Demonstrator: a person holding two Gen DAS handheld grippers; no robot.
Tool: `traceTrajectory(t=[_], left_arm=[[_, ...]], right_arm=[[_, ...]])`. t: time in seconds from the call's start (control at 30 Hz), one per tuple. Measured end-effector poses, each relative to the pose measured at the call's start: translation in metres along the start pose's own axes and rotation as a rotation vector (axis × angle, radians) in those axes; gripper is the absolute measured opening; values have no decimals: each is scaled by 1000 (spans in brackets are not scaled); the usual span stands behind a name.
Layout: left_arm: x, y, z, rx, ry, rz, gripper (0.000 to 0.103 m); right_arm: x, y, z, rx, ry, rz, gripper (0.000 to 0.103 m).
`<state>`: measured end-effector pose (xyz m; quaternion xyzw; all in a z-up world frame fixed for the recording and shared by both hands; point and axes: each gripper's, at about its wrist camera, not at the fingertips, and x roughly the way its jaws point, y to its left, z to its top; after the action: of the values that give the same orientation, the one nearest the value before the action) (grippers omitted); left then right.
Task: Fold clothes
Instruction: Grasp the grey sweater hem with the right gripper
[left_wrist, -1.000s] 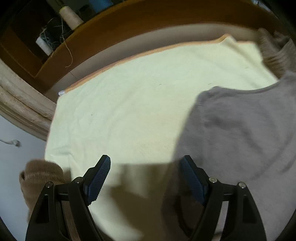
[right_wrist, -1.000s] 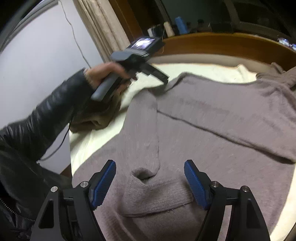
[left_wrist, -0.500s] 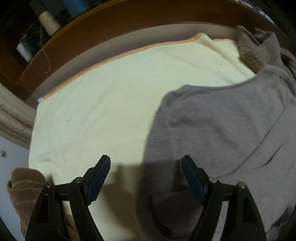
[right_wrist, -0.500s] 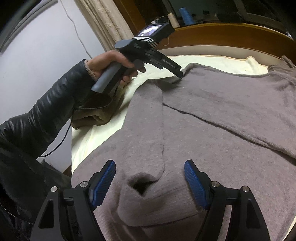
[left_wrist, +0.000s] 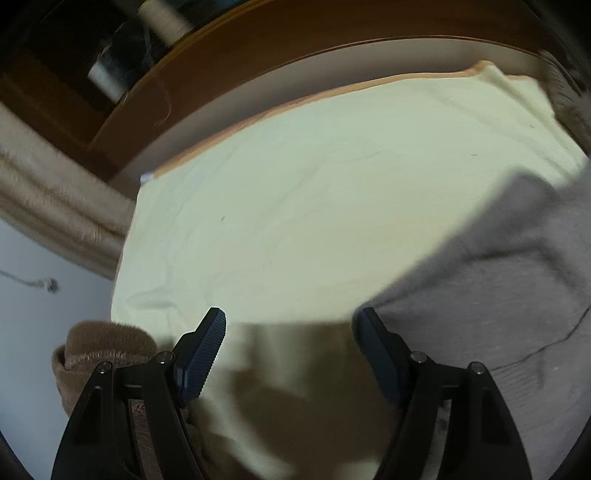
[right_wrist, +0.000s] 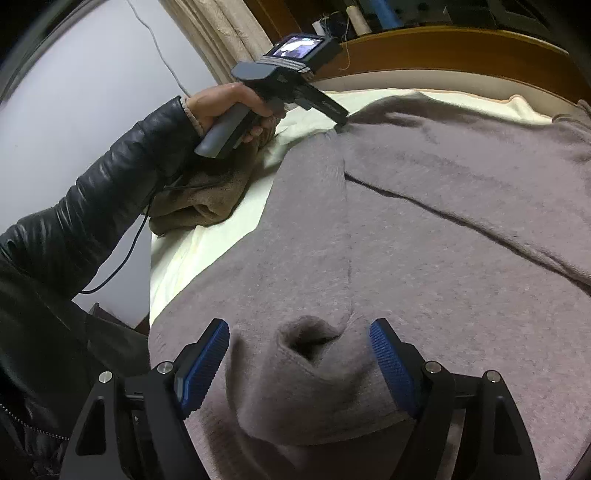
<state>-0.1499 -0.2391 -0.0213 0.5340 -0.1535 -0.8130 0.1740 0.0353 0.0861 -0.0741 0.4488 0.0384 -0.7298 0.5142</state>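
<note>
While a grey sweater (right_wrist: 424, 240) is lying spread across the pale yellow sheet (left_wrist: 295, 221) covering the table, the right tongs (right_wrist: 299, 354) are being held wide apart over a rolled sleeve cuff (right_wrist: 314, 373) near the garment's close edge, with nothing being pressed by the blue pads (right_wrist: 203, 363). The left tongs (left_wrist: 288, 350) are closing slightly yet standing wide, and only bare sheet is being framed between them; the sweater's edge is sitting just beside the right-hand pad. Seen from the right wrist, the left tongs' tips are being held at the sweater's far left corner by a hand (right_wrist: 225, 107) in a black sleeve (right_wrist: 92, 206). A brown folded garment (right_wrist: 207, 195) is resting on the sheet's left edge.
</note>
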Motion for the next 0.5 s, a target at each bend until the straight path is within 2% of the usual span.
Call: traceTrajectory(t=[0.03, 0.1, 0.17, 0.23, 0.3, 0.4, 0.5], left_arm=[[1, 5, -1, -3, 0, 29, 78], [1, 12, 0, -32, -7, 15, 78], [-5, 17, -1, -63, -21, -59, 78], [-14, 12, -4, -55, -29, -129, 78], [-21, 4, -8, -34, -33, -190, 78], [-27, -17, -14, 16, -8, -258, 78], [-25, -34, -18, 47, 12, -269, 78]], right_arm=[[0, -1, 0, 6, 1, 6, 81], [0, -2, 1, 11, 2, 5, 81], [-1, -2, 1, 11, 1, -11, 81], [-1, -5, 1, 29, -11, -38, 81], [-1, -11, 1, 69, -19, -27, 81], [1, -7, 2, 59, -17, -45, 81], [4, 0, 3, 27, -14, -75, 81]])
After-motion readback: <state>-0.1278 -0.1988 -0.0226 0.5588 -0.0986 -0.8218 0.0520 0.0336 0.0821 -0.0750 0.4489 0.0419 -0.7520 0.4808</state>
